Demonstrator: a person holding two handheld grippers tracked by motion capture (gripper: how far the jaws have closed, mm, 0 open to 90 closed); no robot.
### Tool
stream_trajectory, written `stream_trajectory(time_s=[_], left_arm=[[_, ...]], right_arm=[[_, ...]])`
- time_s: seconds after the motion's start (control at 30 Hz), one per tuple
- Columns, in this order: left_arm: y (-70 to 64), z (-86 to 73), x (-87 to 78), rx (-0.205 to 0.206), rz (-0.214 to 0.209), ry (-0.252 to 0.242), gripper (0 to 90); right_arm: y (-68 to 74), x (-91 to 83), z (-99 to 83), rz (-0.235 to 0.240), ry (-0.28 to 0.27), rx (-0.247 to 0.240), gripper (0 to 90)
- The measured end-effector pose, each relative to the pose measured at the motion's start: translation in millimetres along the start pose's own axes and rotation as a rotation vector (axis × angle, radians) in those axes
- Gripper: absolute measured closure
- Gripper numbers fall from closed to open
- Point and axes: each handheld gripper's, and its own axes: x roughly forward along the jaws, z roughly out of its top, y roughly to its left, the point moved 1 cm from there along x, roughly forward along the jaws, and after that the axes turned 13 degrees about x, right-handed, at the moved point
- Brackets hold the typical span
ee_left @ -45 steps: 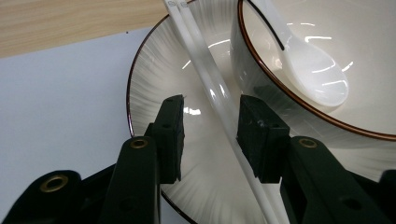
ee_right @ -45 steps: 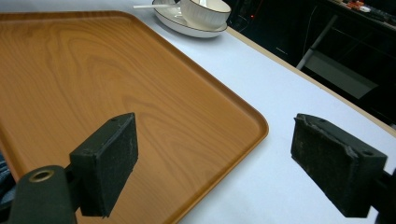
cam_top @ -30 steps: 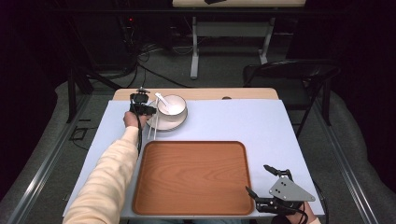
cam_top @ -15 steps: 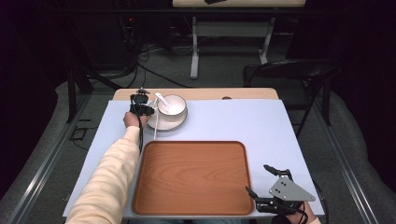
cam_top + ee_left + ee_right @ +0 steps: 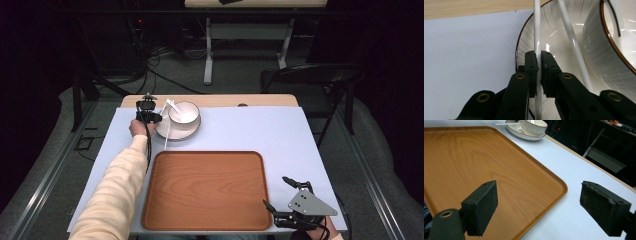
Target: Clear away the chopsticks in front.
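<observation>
Up close, left gripper (image 5: 538, 65) fingers pinch a white chopstick (image 5: 537, 30); right gripper (image 5: 539, 206) fingers gape beside the tray (image 5: 474, 157).

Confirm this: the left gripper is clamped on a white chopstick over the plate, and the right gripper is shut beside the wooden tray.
One error: the right gripper is open, jaws wide apart, as the right gripper view shows. The left gripper is indeed clamped on a white chopstick over the plate, beside the wooden tray.
</observation>
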Motion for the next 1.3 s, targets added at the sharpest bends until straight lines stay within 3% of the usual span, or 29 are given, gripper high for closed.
stream_trajectory(time_s=[0.6,0.8,1.3], left_arm=[[6.4,-1.9,-27.3,-0.028,-0.030,-0.064,84.9],[8.2,-5.4,-37.8,-0.060,-0.054,-0.092,84.9],[-14.0,-25.3,-68.9,-0.078,-0.131,-0.153,84.8]], right_arm=[[0.4,0.2,0.2,0.001,0.002,-0.001,14.2],[0.6,0.4,0.2,0.000,0.002,0.000,14.2],[0.8,0.4,0.3,0.000,0.001,-0.001,14.2]])
